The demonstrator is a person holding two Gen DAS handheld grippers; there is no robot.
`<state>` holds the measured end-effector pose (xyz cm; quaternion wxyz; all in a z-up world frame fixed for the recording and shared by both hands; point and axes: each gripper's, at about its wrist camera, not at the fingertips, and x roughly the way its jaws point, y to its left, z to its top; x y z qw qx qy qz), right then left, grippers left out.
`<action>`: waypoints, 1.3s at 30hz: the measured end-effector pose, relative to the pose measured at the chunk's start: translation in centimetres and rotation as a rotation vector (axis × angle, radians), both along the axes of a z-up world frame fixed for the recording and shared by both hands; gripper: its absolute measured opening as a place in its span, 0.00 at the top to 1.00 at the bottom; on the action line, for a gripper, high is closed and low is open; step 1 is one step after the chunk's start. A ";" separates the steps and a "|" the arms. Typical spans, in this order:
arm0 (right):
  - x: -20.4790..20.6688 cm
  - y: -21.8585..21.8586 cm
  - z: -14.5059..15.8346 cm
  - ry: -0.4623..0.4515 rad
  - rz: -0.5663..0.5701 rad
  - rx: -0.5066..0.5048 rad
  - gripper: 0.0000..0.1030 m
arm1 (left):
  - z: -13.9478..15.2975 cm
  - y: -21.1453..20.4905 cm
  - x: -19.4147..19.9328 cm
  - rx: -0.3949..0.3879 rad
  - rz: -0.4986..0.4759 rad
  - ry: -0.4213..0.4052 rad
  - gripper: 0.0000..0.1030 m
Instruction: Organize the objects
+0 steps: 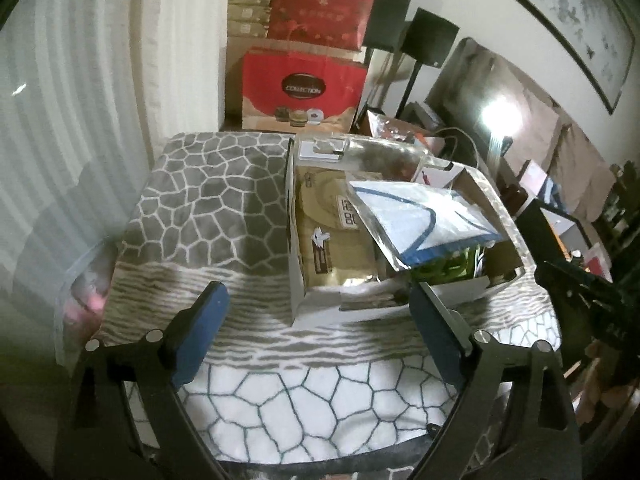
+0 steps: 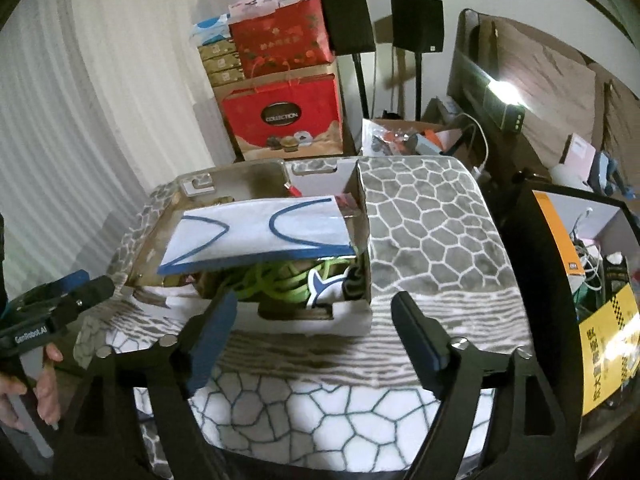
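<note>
Two grippers, left gripper [image 1: 320, 312] and right gripper [image 2: 316, 320], are hovering wide apart, gripping nothing, over a pebble-patterned blanket [image 2: 432, 220]. Red gift bags [image 2: 284, 116] are standing at twelve o'clock. A white pouch [image 2: 260, 232] is hiding most of the cardboard box [image 2: 362, 216] contents.

Grey-and-white cobble-patterned blanket [image 1: 224, 208], white blue-edged pouch [image 2: 256, 236], green cord [image 2: 276, 280], red gift bag [image 1: 304, 84].

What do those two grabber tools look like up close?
Both are black frames with silver bolts. Each left gripper and right gripper ends in two flat fingers with blue pads. The left one's side reads "GenRobot.AI" in white. A bare hand holds it, no sleeve showing.
</note>
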<state>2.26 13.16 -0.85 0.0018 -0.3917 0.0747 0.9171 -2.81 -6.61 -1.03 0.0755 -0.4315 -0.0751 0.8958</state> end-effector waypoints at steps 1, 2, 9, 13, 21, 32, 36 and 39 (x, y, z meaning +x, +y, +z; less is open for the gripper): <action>0.2 -0.3 -0.1 0.003 -0.004 0.007 0.17 | 0.0 0.0 0.2 -0.004 0.000 0.001 0.11; 0.4 -0.5 -0.2 0.004 -0.007 0.016 0.16 | 0.0 0.2 0.3 -0.008 0.001 0.002 0.07; 1.3 -1.4 -0.5 0.016 -0.025 0.041 0.01 | 0.2 0.3 1.3 -0.028 0.018 0.029 0.00; 1.8 -1.5 -0.7 0.012 -0.033 0.047 0.01 | 0.2 0.2 1.7 -0.033 0.023 0.034 0.00; 2.9 -2.0 -1.0 0.015 -0.050 0.076 0.01 | -0.2 -0.1 2.1 -0.048 0.046 0.009 0.00; 3.4 -2.5 -0.8 0.027 -0.057 0.097 0.01 | -0.5 0.0 2.5 -0.067 0.063 0.010 0.00; 3.5 -2.6 -0.7 0.028 -0.066 0.100 0.01 | -0.5 0.0 2.5 -0.069 0.068 0.012 0.00; 3.5 -2.5 -0.7 0.029 -0.066 0.093 0.01 | -0.5 0.0 2.6 -0.068 0.068 0.013 0.00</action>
